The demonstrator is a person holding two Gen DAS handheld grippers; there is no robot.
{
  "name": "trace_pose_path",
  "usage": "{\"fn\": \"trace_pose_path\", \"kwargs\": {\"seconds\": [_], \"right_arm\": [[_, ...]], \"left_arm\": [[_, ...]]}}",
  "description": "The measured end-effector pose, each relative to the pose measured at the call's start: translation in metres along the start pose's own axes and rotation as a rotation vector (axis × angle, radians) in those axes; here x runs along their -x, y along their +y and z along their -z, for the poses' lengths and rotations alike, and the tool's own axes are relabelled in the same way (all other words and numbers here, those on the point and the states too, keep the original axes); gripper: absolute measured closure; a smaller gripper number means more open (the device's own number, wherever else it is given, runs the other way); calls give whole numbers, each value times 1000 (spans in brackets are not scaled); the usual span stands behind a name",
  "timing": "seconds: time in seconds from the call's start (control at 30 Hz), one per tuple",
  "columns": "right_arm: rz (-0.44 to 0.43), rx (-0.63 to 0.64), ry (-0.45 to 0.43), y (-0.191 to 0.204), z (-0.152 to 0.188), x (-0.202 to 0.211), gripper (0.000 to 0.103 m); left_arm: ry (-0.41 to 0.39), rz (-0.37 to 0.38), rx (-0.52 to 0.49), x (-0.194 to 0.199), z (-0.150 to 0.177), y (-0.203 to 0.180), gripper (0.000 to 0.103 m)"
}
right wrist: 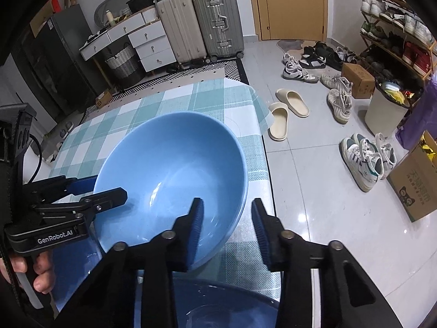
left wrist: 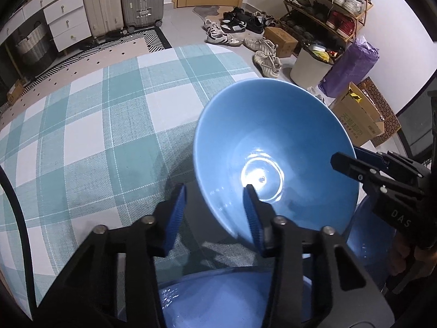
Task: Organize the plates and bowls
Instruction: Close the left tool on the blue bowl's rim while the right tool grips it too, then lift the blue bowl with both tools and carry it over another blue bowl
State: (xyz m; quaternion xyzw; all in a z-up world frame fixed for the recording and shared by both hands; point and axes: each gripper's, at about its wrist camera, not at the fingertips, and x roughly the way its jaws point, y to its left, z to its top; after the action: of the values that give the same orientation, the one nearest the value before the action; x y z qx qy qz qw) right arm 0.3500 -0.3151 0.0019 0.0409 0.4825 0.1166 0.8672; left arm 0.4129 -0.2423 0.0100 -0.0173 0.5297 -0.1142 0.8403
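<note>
A light blue bowl (left wrist: 259, 125) (right wrist: 169, 150) stands on the checked tablecloth (left wrist: 95, 123). Its near edge overlaps a darker blue dish (left wrist: 232, 300) (right wrist: 218, 303). My left gripper (left wrist: 214, 188) straddles the bowl's left rim, one finger inside and one outside. A strip of cloth shows between the outer pad and the wall, so it is open. My right gripper (right wrist: 228, 202) straddles the right rim the same way, with a gap at its outer pad, also open. Each gripper appears in the other's view, the left (right wrist: 109, 188) and the right (left wrist: 347, 161).
The table's right edge (right wrist: 265, 142) runs just beside the bowl, with tiled floor below. Several shoes (right wrist: 363, 161), slippers (right wrist: 286, 106), a white bin (right wrist: 385, 112) and cardboard boxes (right wrist: 418, 186) lie on the floor. Suitcases (right wrist: 202, 24) and drawers (right wrist: 153, 46) stand beyond the table.
</note>
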Motion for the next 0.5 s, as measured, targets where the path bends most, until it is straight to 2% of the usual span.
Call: {"fn": "trace_pose_path", "kwargs": {"seconds": [0.1,0.13,0.23,0.5], "right_arm": [[9,6,-5,0,2,2,79],[11,8,-5,0,2,2,81],[19,13,-7,1,3,2,86],[44,28,-15,4,3,2,87]], "left_arm": [[-1,8,-10,0,2,-3,82],[-5,-2,-16,0,2,-5,83],[-16,-3,-15,1,3,-5,84],[-25,-9,-9,3,3,-2,85]]}}
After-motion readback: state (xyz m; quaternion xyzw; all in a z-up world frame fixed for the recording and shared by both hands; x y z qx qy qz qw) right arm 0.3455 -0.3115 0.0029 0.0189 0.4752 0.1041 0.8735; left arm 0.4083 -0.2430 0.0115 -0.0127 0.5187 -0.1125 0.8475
